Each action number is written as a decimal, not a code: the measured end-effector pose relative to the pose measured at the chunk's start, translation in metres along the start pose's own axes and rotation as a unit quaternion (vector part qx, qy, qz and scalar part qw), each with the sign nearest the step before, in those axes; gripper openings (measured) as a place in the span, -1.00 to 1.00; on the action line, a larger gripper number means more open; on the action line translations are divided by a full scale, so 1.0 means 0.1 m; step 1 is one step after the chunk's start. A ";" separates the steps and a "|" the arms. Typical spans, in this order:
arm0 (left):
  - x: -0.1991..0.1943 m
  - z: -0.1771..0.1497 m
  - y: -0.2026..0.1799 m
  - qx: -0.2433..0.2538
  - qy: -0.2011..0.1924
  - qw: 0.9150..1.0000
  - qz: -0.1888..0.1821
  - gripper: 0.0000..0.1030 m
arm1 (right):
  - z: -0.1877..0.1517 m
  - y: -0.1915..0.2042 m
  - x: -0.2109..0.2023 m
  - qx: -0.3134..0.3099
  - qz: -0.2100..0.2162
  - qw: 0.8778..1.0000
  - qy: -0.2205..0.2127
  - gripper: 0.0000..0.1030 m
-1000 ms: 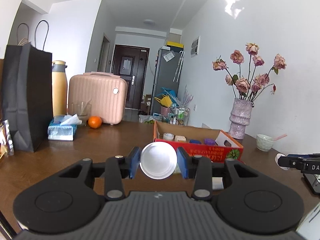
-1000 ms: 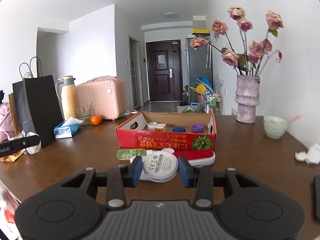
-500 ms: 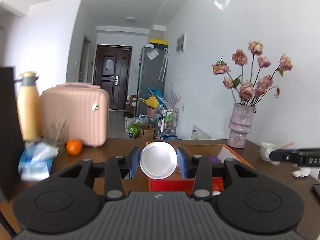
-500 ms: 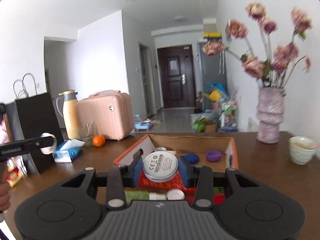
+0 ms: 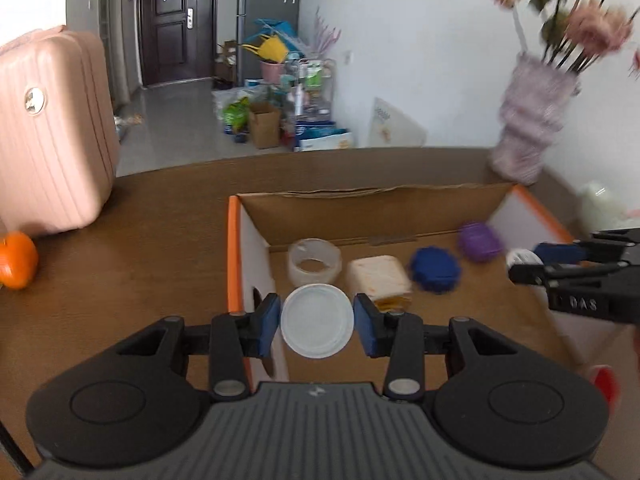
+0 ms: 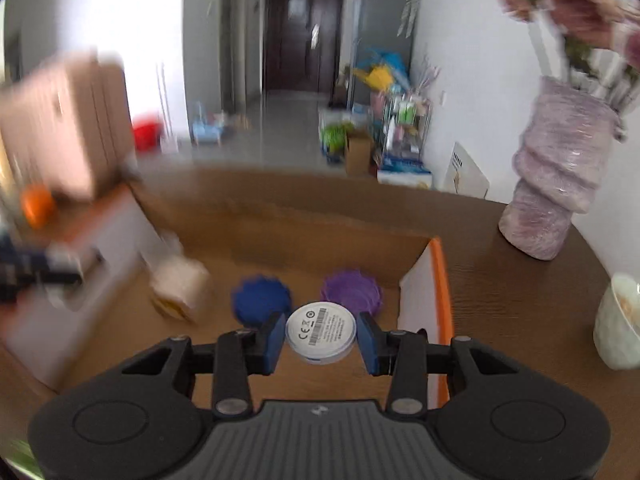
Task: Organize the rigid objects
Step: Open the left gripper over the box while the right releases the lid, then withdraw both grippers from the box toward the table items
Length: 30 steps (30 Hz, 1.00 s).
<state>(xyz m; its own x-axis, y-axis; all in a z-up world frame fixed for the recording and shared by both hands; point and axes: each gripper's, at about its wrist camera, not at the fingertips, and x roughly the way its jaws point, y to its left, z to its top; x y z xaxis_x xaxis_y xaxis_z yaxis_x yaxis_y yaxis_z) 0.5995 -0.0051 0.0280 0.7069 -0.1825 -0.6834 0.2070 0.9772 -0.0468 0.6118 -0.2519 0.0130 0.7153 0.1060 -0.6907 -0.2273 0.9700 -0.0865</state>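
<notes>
Two grippers, both loaded, both over the cardboard box. The left gripper has its blue pads clamped on a plain white lid, which hangs above the near left part of the box, just inside the white left wall. Beyond it on the box floor sits a clear roll of tape, then, going right, a cream block, a dark blue disc and a purple disc. The right gripper pinches a white round puck with a barcode and CE print on its face, held over the right half of the box; the blue disc and purple disc lie just past it, and the cream block shows blurred to the left. In the left view that right gripper reaches in over the right wall. The box's orange edge runs up the right side. Outside it, on the brown table, a lilac vase of pink flowers stands far right, a pale cup nearer right, an orange and a pink suitcase on the left.
</notes>
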 end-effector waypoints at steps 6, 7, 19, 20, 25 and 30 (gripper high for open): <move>-0.02 -0.05 -0.01 0.002 0.009 1.000 0.001 -0.16 | -0.04 -0.03 0.35 0.032 0.006 0.999 0.039 -0.19; -0.10 -0.04 -0.01 0.002 0.006 1.000 -0.001 -0.11 | -0.03 -0.05 0.31 0.042 0.009 0.998 0.037 -0.14; -1.55 -0.27 -0.27 0.051 -0.053 0.997 0.037 0.34 | -0.02 -0.07 -1.24 0.028 0.031 0.999 -0.021 0.42; -1.72 -0.33 -0.30 0.059 -0.068 0.995 0.047 0.36 | -0.05 -0.05 -1.39 0.026 0.031 0.999 -0.027 0.43; -2.55 -0.66 -0.49 0.057 -0.176 0.980 0.075 0.64 | -0.36 0.09 -2.10 0.009 0.024 0.995 -0.094 0.52; -3.16 -1.17 -0.66 0.037 -0.245 0.965 0.086 0.81 | -0.80 0.24 -2.70 -0.001 0.004 0.983 -0.182 0.64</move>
<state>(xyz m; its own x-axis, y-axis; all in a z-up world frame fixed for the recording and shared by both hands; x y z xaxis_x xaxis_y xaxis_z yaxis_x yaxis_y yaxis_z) 0.2831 0.0007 0.1622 0.9665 -0.0652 -0.2481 0.0925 0.9907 0.1002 0.3604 -0.2744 0.1399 0.9025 0.1852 -0.3889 -0.2347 0.9685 -0.0834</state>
